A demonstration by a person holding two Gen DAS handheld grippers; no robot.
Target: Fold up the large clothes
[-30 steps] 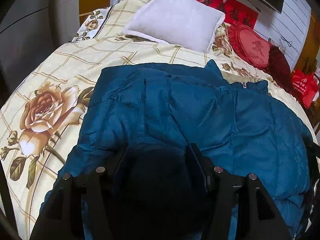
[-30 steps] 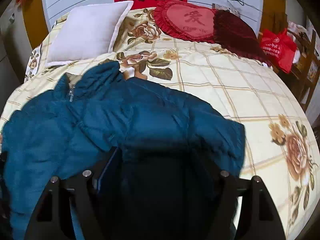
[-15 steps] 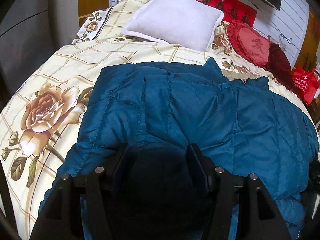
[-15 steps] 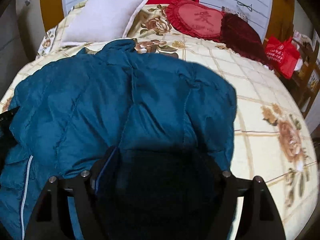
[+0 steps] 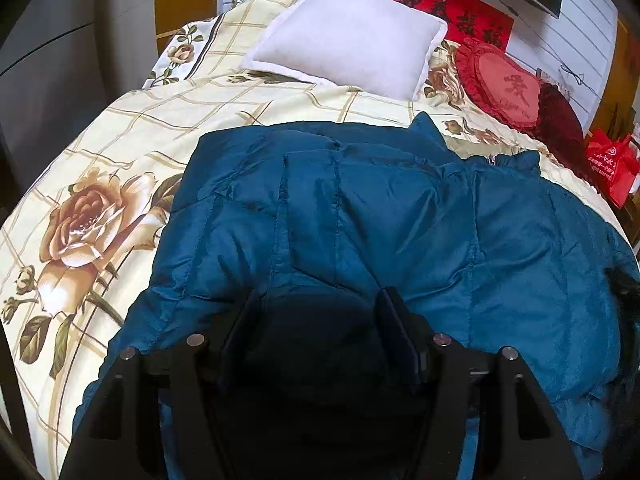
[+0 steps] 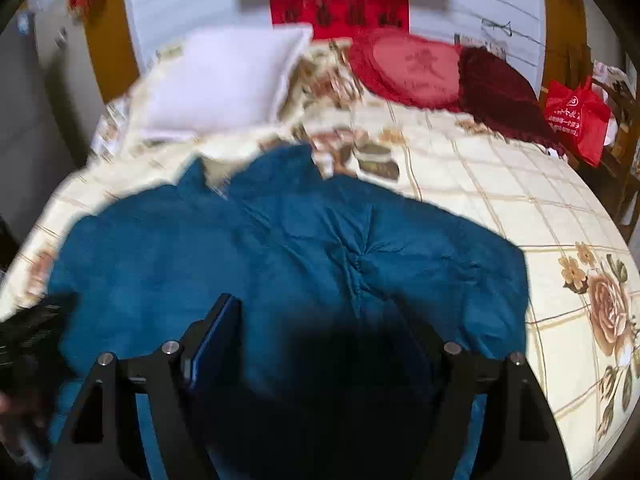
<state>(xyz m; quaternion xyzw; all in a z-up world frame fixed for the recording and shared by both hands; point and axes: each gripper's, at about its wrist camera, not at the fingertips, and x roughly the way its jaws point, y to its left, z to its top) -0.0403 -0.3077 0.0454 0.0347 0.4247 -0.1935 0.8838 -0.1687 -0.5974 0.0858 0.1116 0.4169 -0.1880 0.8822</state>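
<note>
A large blue puffy jacket [image 5: 400, 220] lies spread on the bed, collar toward the pillows. My left gripper [image 5: 318, 300] is at its near hem, and a dark bunch of jacket fabric fills the gap between the jaws. Those jaws are opening, with the fabric still touching both pads. In the blurred right wrist view my right gripper [image 6: 320, 320] stands wide at the near edge of the jacket [image 6: 300, 248], with a dark fold of it between the fingers. Its right finger is hidden by fabric.
The bed has a cream floral cover [image 5: 140, 128]. At the head lie a white pillow [image 5: 348, 36], a red heart cushion [image 5: 504, 84] and a dark red cushion [image 5: 560, 116]. A red bag [image 6: 576, 116] stands beside the bed. Grey cabinets [image 5: 60, 80] stand on the left.
The right gripper has shifted sideways with the jacket edge, so the jacket's right half now lies flatter and farther out. The left gripper stayed put and its jaws widened slightly.
</note>
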